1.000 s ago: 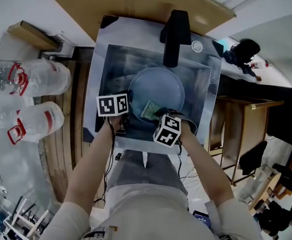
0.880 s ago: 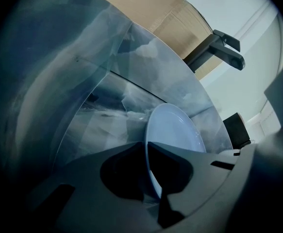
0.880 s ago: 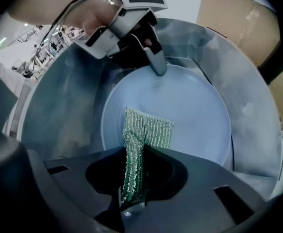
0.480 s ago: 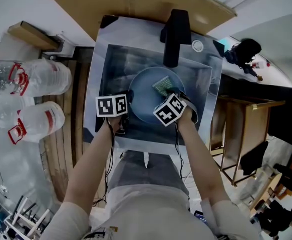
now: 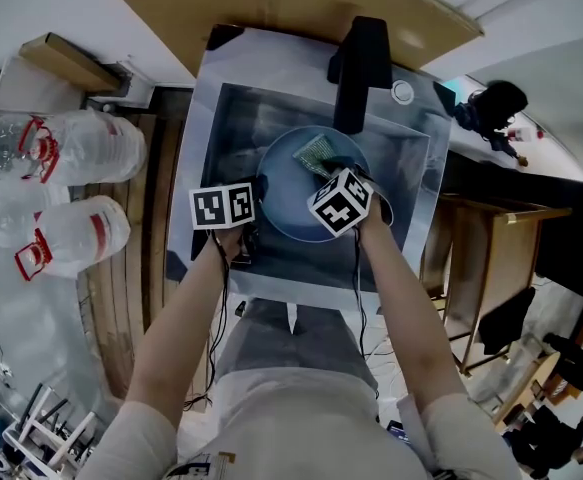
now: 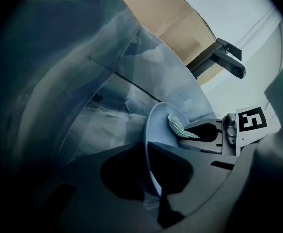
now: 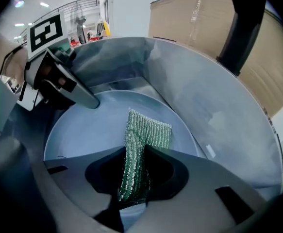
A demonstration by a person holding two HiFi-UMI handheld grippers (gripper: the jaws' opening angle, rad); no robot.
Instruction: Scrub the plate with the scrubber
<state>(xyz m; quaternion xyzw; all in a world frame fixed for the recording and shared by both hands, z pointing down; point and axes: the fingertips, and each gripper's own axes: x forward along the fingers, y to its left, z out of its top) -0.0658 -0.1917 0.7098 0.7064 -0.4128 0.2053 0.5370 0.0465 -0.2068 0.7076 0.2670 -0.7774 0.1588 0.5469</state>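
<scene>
The pale blue plate (image 5: 286, 206) lies in the steel sink (image 5: 233, 118). The left gripper (image 6: 148, 165) has its jaws clenched on the plate's left rim. A green mesh scrubber (image 7: 150, 129) is pinched by one end in the jaws of the right gripper (image 7: 142, 154), and its free end rests on the far part of the plate, just near of the black faucet (image 5: 359, 68). From where I stand, the scrubbing looks under way, with the near half yet to be covered. To do it well, the scrubber should press flat and sweep in overlapping strokes out to the rim. The left hold braces the plate so it cannot spin or skate. Big water bottles (image 5: 81, 153) stand well off to the left.
</scene>
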